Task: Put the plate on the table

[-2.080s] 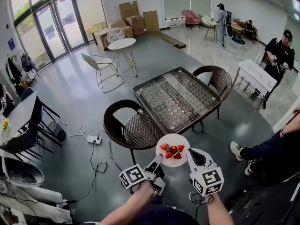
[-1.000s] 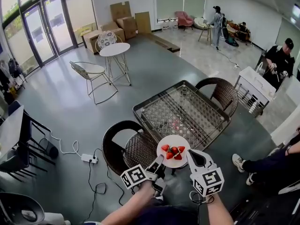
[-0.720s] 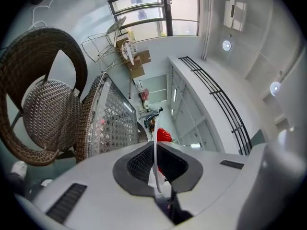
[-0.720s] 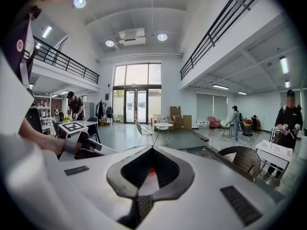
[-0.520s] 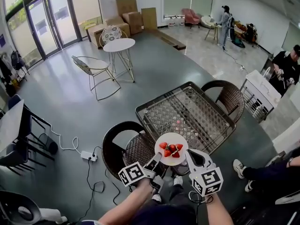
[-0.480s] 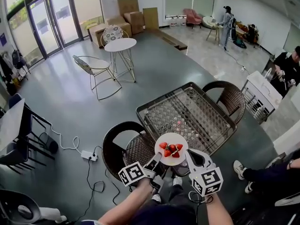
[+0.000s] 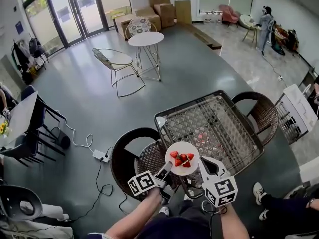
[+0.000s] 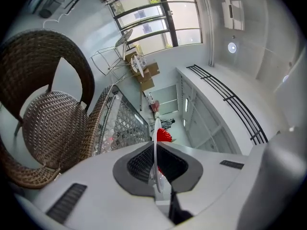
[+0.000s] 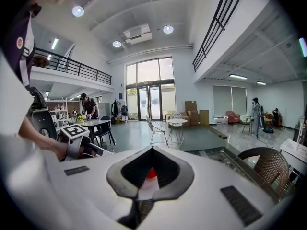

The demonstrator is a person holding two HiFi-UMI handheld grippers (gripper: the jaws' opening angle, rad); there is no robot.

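The person is holding a round white plate (image 7: 182, 151) in the air with both tools, one on each side of it. Several cut red strawberries (image 7: 182, 159) are lying bunched together in its middle, touching one another. The left tongs (image 7: 168, 167) are pinching the plate's near-left rim. In the left gripper view the thin white edge is running straight up between the two closed jaws, with a strawberry showing just past them. The right tongs (image 7: 201, 164) are clamping the near-right rim in the same way. The right gripper view is showing a wedge of white rim and a spot of red squeezed inside the dark jaw opening.

From the head view, the plate is hanging over the near corner of the square dark-framed desk with a glass top over wire lattice (image 7: 219, 123). It is probably not resting on it, though the steep angle is making the height hard to judge. A dark brown wicker chair (image 7: 130, 156) is standing just beside that corner, on the person's left, and the plate's left edge is overlapping its seat. A second brown wicker chair (image 7: 264, 111) is sitting at the desk's far right side. Well apart, a small round white table (image 7: 146, 39) and a white wire chair (image 7: 115, 61) are standing on the grey floor (image 7: 75, 98)
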